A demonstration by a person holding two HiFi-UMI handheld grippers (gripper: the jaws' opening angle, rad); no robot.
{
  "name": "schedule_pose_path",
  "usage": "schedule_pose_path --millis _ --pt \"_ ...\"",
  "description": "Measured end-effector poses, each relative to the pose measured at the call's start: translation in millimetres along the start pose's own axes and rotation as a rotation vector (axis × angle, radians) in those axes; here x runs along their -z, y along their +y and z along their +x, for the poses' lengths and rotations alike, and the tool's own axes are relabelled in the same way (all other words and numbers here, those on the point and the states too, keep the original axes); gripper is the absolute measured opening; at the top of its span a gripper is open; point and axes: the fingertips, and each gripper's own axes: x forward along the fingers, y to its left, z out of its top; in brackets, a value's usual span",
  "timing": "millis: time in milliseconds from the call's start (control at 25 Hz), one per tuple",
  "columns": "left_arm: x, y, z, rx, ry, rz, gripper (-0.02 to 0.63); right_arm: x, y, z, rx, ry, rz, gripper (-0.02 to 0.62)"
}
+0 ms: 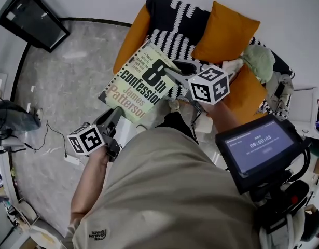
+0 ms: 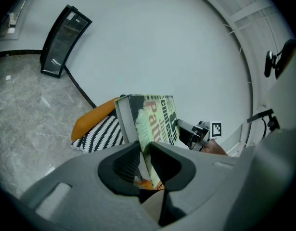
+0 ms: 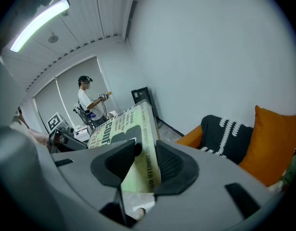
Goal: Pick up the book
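Khaki clothing (image 1: pixel 169 191) of the person doing the work fills the space closest in, and a small dark screen (image 1: pixel 258 147) on a mount juts out at their right side. Both forearms reach forward from there. The left gripper (image 1: pixel 116 119), with its marker cube just above the hand, has its fingers (image 2: pixel 123 162) clamped on the lower corner of the book (image 1: pixel 141 82), the page block and cover wedged between the two black pads. The right gripper (image 1: pixel 176 70) comes in from the other side, and its fingers (image 3: pixel 169 165) are closed on the book's opposite edge, so the pale green cover runs straight out from between them. The book is off every surface, held in the air between the two grippers and tilted, its cover turned up. That cover carries a large black "8th confession" and the name James Patterson in reddish letters. Just beyond and partly under it is the sofa, draped in a black-and-white patterned throw (image 1: pixel 175 19) with an orange cushion (image 1: pixel 224 32) propped against the back. To the left spreads a grey marbled floor (image 1: pixel 66 82). A black flat panel (image 1: pixel 29 17) leans against the pale wall at the far corner. Across the room another person (image 3: pixel 87 100) stands under a long ceiling light (image 3: pixel 39 23).
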Motion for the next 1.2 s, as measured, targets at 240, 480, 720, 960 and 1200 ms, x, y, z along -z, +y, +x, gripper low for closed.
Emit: schedule_pose_path --millis 240,480,720,960,1200 --pt "0.9 -1.9 0.2 -0.003 0.002 -0.011 0.074 -2.3 -0.1 -0.3 -0.008 0.007 -0.007 0.144" --pt "1.6 -1.8 2.3 -0.013 0.008 -0.023 0.074 -2.8 -1.4 0.9 -0.015 0.014 -0.014 0.144" --pt "2.2 4.2 5.7 -0.020 0.026 -0.030 0.074 2.7 -4.6 6.6 -0.011 0.027 -0.005 0.144" --pt "1.1 5.2 7.5 -0.021 0.042 -0.033 0.074 5.4 -6.4 7.2 -0.004 0.032 0.007 0.144" --pt "4.0 6.8 7.6 -0.010 0.055 -0.042 0.074 6.0 -5.5 6.3 -0.001 0.034 0.010 0.144"
